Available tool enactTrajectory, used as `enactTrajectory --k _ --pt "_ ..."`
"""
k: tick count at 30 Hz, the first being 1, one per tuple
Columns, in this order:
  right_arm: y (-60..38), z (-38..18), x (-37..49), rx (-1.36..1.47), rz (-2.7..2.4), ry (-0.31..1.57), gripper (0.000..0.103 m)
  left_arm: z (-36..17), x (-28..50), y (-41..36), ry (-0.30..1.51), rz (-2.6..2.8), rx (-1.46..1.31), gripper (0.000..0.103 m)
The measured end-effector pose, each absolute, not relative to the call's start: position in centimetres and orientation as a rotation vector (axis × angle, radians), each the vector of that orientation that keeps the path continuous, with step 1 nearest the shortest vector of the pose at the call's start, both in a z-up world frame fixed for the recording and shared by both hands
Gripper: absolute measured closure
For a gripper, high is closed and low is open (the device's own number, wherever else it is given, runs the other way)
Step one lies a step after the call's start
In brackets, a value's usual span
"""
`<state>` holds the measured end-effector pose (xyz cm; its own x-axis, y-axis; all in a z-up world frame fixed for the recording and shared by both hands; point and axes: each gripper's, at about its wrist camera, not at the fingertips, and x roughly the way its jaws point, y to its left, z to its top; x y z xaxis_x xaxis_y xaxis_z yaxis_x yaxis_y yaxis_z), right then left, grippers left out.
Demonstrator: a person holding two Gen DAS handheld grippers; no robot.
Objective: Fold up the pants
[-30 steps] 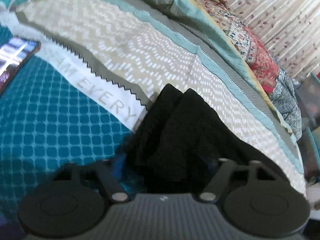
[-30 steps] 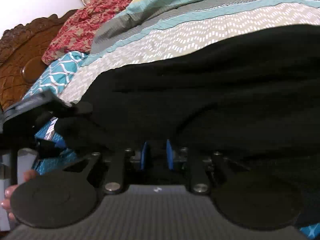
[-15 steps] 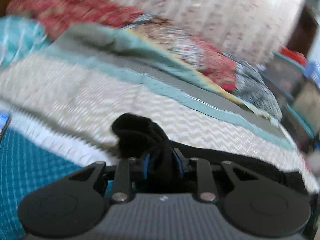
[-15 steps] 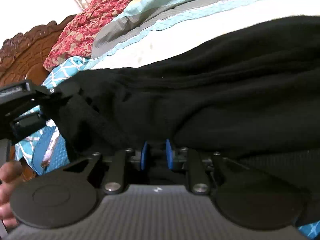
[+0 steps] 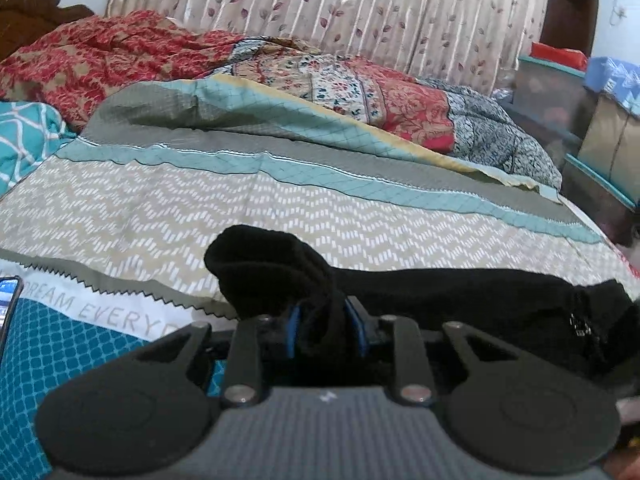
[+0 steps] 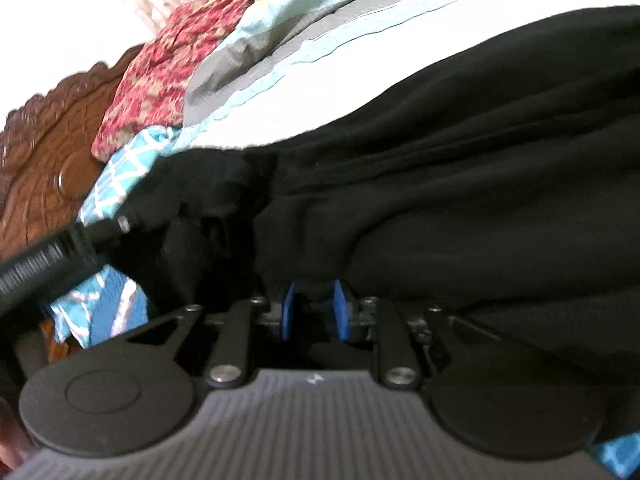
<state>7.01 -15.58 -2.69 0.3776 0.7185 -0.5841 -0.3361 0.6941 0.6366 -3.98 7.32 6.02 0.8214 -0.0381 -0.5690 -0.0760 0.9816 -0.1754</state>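
Note:
The black pants (image 5: 460, 296) lie stretched across the patterned bedspread (image 5: 200, 200). My left gripper (image 5: 324, 330) is shut on a bunched end of the pants, and the cloth bulges up over its blue pads. My right gripper (image 6: 310, 310) is shut on a fold of the same pants (image 6: 480, 160), which fill most of the right wrist view. The left gripper's body (image 6: 60, 248) shows at the left of the right wrist view, holding the far end of the cloth.
A phone (image 5: 8, 300) lies at the left edge of the bed. A crumpled red floral quilt (image 5: 120, 52) is heaped at the back by the curtain (image 5: 320, 0). Boxes and bins (image 5: 580, 100) stand at the right. A carved wooden headboard (image 6: 48, 140) is at the left.
My left gripper has shut on the end of the pants and lifted it, swinging its view up toward the curtain. My right gripper has kept its grip as the cloth pulled taut.

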Motion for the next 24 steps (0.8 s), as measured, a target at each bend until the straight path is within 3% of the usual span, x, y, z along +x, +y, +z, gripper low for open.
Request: enactTrajectory --k 12,14,15,17,18,20,21,24 --pt "-24.9 2.0 5.5 0.547 0.538 0.74 0.076 3.5 -2.0 -6.1 0.618 -0.217 0.219 0.079" --pt "-26.3 1.6 5.1 0.555 0.507 0.746 0.076 2.5 -2.1 -8.5 0.634 -0.244 0.308 0.065" --pt "-26.9 1.2 4.9 0.565 0.493 0.756 0.076 2.5 -2.5 -9.4 0.63 -0.271 0.331 0.064" --pt "-27.5 0.7 4.8 0.581 0.468 0.77 0.074 3.0 -3.8 -10.1 0.601 -0.314 0.365 0.044" --pt "-27.9 0.6 4.6 0.593 0.462 0.771 0.071 3.6 -4.8 -10.1 0.578 -0.342 0.384 0.04" --pt "-28.1 0.6 4.7 0.622 0.461 0.767 0.056 4.8 -6.5 -9.3 0.547 -0.388 0.382 0.038" --pt "-28.1 0.6 4.7 0.637 0.466 0.763 0.054 5.6 -7.5 -8.2 0.536 -0.408 0.357 0.038" --pt "-26.6 1.2 4.9 0.633 0.517 0.758 0.041 7.4 -9.4 -4.4 0.507 -0.373 0.247 0.022"
